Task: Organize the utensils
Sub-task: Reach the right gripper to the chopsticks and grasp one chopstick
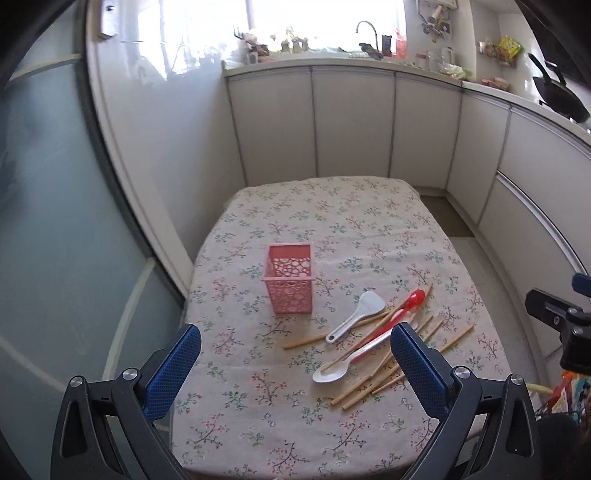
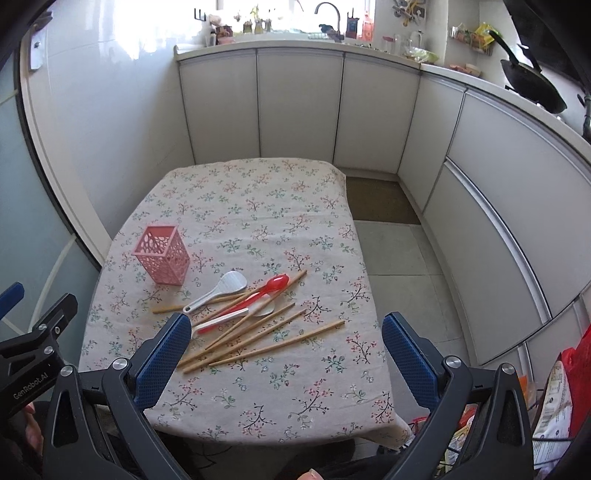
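Note:
A pink perforated utensil holder (image 1: 290,281) (image 2: 162,260) stands upright and empty on the floral-clothed table (image 1: 332,221) (image 2: 258,206). To its right lies a loose pile: a white rice paddle (image 1: 356,315) (image 2: 218,290), a red spoon (image 1: 400,310) (image 2: 264,290), a white spoon (image 1: 330,373) with a red-and-white handle (image 2: 221,320), and several wooden chopsticks (image 1: 373,387) (image 2: 266,334). My left gripper (image 1: 295,350) hovers open above the table's near side. My right gripper (image 2: 282,338) hangs open over the chopsticks, apart from them. Neither holds anything.
White kitchen cabinets (image 1: 351,122) (image 2: 299,103) wrap around behind the table, with a sink tap (image 2: 327,9) and a wok (image 2: 532,83) on the counter. Tiled floor (image 2: 402,254) lies right of the table. Bags and packets (image 2: 557,391) sit at lower right.

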`<state>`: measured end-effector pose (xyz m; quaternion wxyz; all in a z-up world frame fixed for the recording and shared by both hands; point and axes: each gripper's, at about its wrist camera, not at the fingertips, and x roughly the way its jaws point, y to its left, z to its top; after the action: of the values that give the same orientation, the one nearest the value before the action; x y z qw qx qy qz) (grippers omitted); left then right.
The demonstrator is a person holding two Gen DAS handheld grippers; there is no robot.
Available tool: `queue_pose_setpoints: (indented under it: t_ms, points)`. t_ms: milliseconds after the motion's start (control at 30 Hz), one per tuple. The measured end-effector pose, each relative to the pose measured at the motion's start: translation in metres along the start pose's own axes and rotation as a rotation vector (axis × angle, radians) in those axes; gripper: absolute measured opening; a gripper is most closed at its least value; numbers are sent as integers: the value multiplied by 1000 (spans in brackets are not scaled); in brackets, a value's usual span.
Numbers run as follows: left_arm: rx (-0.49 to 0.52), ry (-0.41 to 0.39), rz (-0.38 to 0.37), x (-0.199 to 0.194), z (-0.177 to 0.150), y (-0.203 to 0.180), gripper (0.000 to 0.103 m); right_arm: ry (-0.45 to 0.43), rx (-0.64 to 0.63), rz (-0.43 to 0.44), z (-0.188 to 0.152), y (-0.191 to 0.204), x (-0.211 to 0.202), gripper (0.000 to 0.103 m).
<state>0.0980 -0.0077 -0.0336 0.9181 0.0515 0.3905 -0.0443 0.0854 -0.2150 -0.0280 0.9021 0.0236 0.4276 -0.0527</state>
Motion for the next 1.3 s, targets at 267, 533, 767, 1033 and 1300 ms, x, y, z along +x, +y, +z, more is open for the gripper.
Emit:
queue_pose_setpoints:
  t_ms: [267,533,767,1033,1300]
  points:
    - [69,203,-182,90,26,-28,103,181,64,58,32,-29,96,103]
    - [43,370,-308,185,29,-47,99,362,158,143,21,-59,187,94]
    - [37,465,-461,250,33,-80,55,499,232,200,-3,-80,234,78]
    - [153,507,-482,284,29,-135,18,546,253,202,-13,-96,247,68]
    - [214,495,-424,304,32,-159,14,565,284,205,-20,-109,252,68]
